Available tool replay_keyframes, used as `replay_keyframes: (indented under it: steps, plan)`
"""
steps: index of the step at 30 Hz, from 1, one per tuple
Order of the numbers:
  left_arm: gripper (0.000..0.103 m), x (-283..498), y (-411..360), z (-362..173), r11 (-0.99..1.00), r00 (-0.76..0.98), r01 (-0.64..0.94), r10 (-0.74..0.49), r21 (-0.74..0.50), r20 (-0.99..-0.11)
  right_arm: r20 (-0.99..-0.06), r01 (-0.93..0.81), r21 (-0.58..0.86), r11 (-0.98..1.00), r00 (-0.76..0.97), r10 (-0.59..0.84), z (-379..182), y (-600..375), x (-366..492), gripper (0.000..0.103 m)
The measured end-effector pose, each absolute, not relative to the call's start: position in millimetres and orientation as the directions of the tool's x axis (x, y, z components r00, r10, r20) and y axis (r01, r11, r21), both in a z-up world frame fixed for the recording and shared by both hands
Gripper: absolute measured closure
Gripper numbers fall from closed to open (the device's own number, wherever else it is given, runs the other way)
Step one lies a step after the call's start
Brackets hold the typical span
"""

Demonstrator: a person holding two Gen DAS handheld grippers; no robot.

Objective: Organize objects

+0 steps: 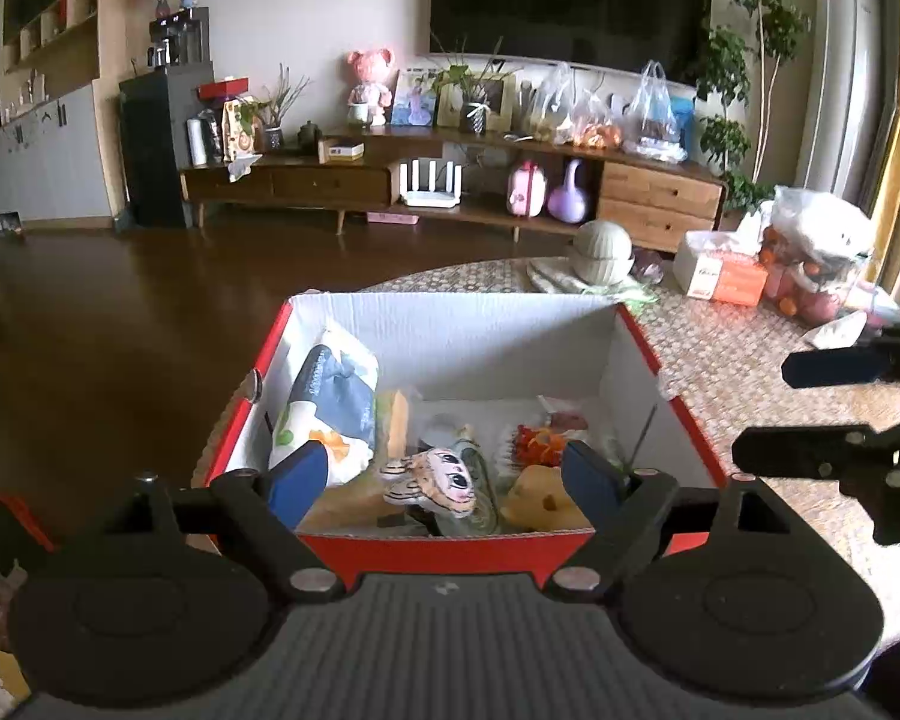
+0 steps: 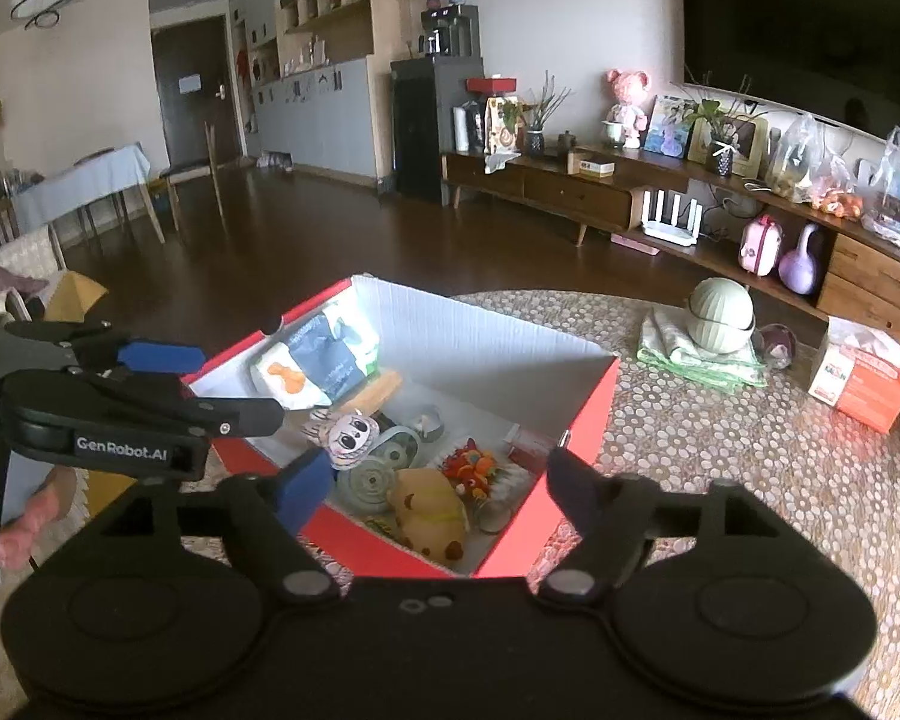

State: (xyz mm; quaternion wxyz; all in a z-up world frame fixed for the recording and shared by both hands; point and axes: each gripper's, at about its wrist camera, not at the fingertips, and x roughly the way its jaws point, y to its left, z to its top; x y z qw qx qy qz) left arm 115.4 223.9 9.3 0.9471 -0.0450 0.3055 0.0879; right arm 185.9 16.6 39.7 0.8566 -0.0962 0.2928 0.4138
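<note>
Left gripper: black body with a ribbed grey centre plate, two round discs, silver pivot screws, blue pads on its fingers. Right gripper: same black build (white "GenRobot.AI" lettering shows on the left unit's side).

A round table, covered with a mat of small hexagon pattern, is seen carrying a red box with a white inside, open at the top and set near the table's left edge. Further back, a folded green cloth is laid flat, and a pale green ribbed ball is rested on it, with a small glass jar just beside. At the right side an orange tissue box is placed, and next to it a plastic bag of fruit.
</note>
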Motion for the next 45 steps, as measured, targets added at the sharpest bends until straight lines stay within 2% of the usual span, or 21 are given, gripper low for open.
replay_keyframes:
  steps: [3, 7, 9, 26, 34, 38, 45]
  plan:
    - [0.017, 108, 222, 13, 0.978, 0.802, -0.199, 0.131, -0.054, -0.583, -0.568, -0.761, 0.078, 0.644, 0.497, 0.656, 43, 11, 180, 0.012]
    - [0.003, 103, 216, 15, 0.978, 0.803, -0.201, 0.130, -0.059, -0.581, -0.550, -0.760, 0.092, 0.643, 0.500, 0.669, 46, 3, 173, 0.004]
    - [0.001, 99, 215, 16, 0.977, 0.808, -0.202, 0.130, -0.064, -0.574, -0.540, -0.762, 0.092, 0.641, 0.502, 0.675, 48, -1, 169, 0.001]
    - [0.000, 65, 190, 25, 0.969, 0.846, -0.213, 0.121, -0.121, -0.519, -0.502, -0.765, 0.090, 0.638, 0.518, 0.692, 53, -21, 142, 0.000]
    - [0.000, 58, 176, 25, 0.967, 0.854, -0.246, 0.185, -0.064, -0.487, -0.484, -0.765, 0.076, 0.640, 0.533, 0.694, 52, -30, 130, 0.000]
    - [0.000, 58, 173, 22, 0.966, 0.843, -0.254, 0.201, -0.040, -0.499, -0.485, -0.755, 0.095, 0.649, 0.534, 0.692, 50, -34, 131, 0.000]
    - [0.000, 59, 174, 20, 0.958, 0.838, -0.280, 0.214, -0.059, -0.502, -0.490, -0.744, 0.103, 0.660, 0.540, 0.684, 46, -39, 130, 0.000]
